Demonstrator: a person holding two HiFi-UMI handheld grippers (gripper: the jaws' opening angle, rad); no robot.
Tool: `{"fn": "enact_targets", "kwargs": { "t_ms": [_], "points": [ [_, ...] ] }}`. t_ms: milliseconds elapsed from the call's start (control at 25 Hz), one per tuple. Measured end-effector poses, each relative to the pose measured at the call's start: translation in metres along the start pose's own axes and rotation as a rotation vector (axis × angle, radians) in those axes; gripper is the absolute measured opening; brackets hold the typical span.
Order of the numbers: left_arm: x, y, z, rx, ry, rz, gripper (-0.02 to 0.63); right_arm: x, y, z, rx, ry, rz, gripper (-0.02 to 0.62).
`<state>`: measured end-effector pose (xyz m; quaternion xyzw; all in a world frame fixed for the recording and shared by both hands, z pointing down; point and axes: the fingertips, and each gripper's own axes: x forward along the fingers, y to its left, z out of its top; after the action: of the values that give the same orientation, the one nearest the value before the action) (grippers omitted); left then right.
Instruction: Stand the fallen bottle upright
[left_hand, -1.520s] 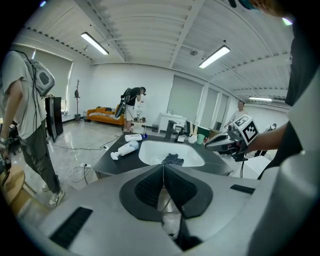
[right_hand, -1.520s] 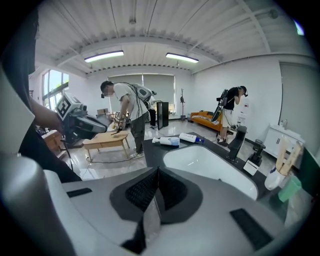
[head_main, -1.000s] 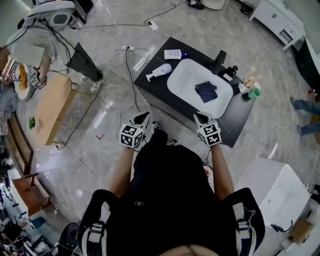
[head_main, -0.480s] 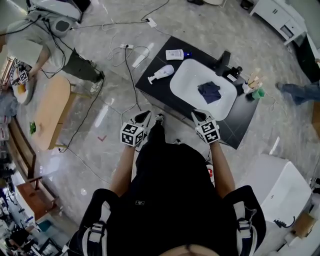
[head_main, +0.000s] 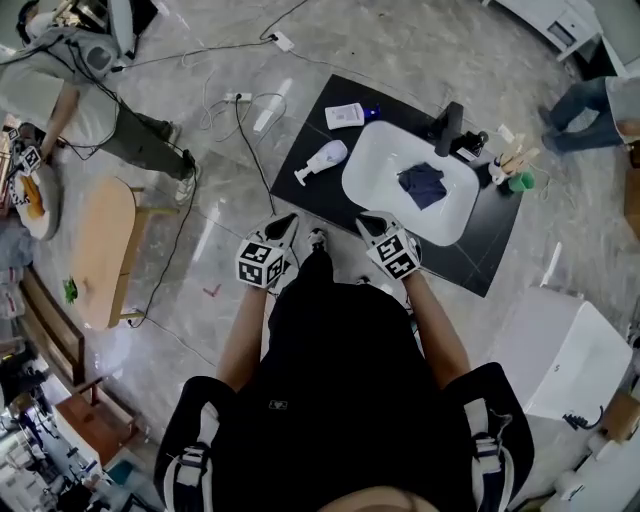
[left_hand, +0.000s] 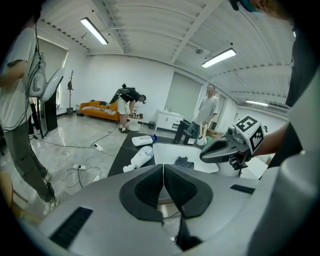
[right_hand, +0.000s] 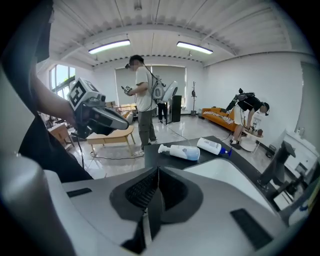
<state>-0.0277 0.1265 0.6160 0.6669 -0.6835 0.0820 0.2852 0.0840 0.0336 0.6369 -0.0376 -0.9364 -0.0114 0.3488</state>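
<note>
Both claws are closed and nothing is held. In the left gripper view the pads of the left gripper (left_hand: 163, 169) are seen pressed together, and in the right gripper view those of the right gripper (right_hand: 157, 174) are likewise pressed together.

In the head view the left gripper (head_main: 288, 222) and the right gripper (head_main: 365, 221) are held side by side at the near edge of the black counter (head_main: 305, 195). The fallen bottle (head_main: 322, 160), a white pump bottle, is found lying on its side on that counter, with its nozzle turned toward the counter's left edge. It is placed at about 1 o'clock from the left gripper and 11 o'clock from the right gripper, well apart from both. Only a bare stretch of counter is seen between the claws and the bottle.

At 1 o'clock from the bottle a flat white bottle with a blue cap (head_main: 346, 115) is laid down. Just beside the fallen bottle, at 3 o'clock, the white basin (head_main: 372, 160) is set into the counter, and a dark cloth (head_main: 422, 185) is lying in it. A black faucet (head_main: 449, 126) is mounted at the basin's far rim, and a green cup (head_main: 520, 182) is stood at the counter's right end. Cables (head_main: 238, 104) are strewn on the floor at 10 o'clock from the counter.
</note>
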Motion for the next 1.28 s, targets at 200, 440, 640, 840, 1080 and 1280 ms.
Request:
{"fn": "enact_targets", "kwargs": {
  "t_ms": [200, 440, 640, 840, 1080, 1280],
  "points": [
    [0.014, 0.039, 0.021, 0.013, -0.005, -0.025, 0.015, 0.05, 0.003, 0.015, -0.026, 0.022, 0.028, 0.107],
    [0.016, 0.079, 0.04, 0.034, 0.002, -0.055, 0.015, 0.105, 0.0, 0.023, -0.019, 0.073, 0.068, 0.111],
    [0.012, 0.115, 0.044, 0.03, 0.012, -0.049, 0.015, 0.138, 0.007, 0.027, -0.003, 0.131, 0.105, 0.127],
    [0.009, 0.142, 0.037, 0.033, 0.042, -0.046, 0.015, 0.174, 0.013, 0.022, 0.001, 0.197, 0.111, 0.137],
    [0.002, 0.167, 0.033, 0.016, 0.048, -0.022, 0.015, 0.208, 0.01, 0.019, 0.002, 0.236, 0.078, 0.141],
    [-0.004, 0.171, 0.029, 0.024, 0.073, -0.031, 0.015, 0.227, 0.008, 0.017, 0.013, 0.274, 0.025, 0.133]
  ]
}}
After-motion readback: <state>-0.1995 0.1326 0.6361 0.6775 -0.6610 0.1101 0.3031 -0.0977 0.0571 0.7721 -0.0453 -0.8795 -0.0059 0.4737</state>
